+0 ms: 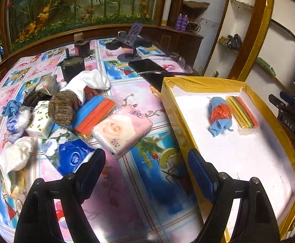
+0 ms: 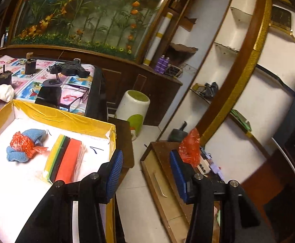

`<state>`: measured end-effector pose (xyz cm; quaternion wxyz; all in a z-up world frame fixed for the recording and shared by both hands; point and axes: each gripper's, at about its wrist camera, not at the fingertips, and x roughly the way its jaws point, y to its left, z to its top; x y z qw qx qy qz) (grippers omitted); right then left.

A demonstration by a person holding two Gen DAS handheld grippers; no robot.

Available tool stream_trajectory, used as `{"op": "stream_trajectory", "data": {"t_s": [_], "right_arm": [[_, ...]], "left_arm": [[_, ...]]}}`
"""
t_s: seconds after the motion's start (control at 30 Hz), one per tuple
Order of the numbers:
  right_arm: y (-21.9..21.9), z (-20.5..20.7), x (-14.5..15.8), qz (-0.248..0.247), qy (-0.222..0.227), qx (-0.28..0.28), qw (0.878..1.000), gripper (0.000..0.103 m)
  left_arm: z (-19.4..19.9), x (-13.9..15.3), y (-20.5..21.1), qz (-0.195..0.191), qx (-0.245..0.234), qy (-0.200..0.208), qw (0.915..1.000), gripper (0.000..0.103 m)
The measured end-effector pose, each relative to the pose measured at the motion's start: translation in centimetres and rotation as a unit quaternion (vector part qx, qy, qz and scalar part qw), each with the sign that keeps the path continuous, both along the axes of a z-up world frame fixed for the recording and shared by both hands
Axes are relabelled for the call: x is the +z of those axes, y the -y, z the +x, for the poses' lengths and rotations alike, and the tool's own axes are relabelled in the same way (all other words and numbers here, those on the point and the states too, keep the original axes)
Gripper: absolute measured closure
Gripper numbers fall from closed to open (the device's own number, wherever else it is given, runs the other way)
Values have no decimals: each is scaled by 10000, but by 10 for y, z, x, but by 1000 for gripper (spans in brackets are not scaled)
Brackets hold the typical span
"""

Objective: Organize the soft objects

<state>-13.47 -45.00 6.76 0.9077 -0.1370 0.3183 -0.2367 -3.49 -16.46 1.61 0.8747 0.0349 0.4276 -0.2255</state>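
Yellow box (image 1: 168, 101) with a blue cloth bundle (image 1: 218, 117) ahead of my left claw (image 1: 145, 174), wide open and empty, soft packs (image 1: 123, 131) piled ahead to its left, my right claw (image 2: 145, 174) half open, empty, box at its left.

Both of your wrist views are lit warm and fairly bright in the middle, dark at the corners, where the fisheye bends every straight edge into a curve. Glare washes out the white floor of the yellow box (image 1: 246, 147) and the glass of the flower panel (image 2: 90, 10) — its top edge blooms white. In the left view, the near tablecloth (image 1: 127, 202) smears with motion blur; the right view's right side is soft too.
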Motion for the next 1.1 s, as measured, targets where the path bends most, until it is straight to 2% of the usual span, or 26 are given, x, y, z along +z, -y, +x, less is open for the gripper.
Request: {"op": "stream_trajectory", "data": {"t_s": [0.1, 0.17, 0.33, 0.5, 0.63, 0.77, 0.9, 1.03, 1.1], "right_arm": [[8, 21, -15, 108, 18, 250, 9996, 52], [13, 35, -22, 60, 30, 352, 9994, 52], [10, 67, -32, 174, 69, 667, 9976, 52], [8, 85, -31, 245, 114, 793, 9965, 52], [15, 67, -22, 203, 333, 674, 9970, 52], [14, 62, -23, 94, 236, 654, 9975, 52], [5, 78, -32, 60, 37, 618, 9981, 52], [-2, 103, -31, 110, 133, 449, 9988, 51], [-9, 114, -29, 18, 225, 565, 9981, 51]], "left_arm": [[10, -8, 4, 184, 113, -79, 9997, 20], [13, -7, 2, 58, 220, -9, 9997, 21], [23, -4, -1, 78, 417, 94, 9991, 20], [27, -2, -5, -44, 510, 106, 9986, 21], [22, -5, 4, -107, 225, 11, 9997, 21], [19, -9, 10, -31, 99, -67, 9999, 21], [25, -6, -2, -44, 231, -49, 9997, 21], [34, -11, -19, 37, 341, -259, 9991, 21], [34, -10, -32, 34, 448, -243, 9987, 21]]}}
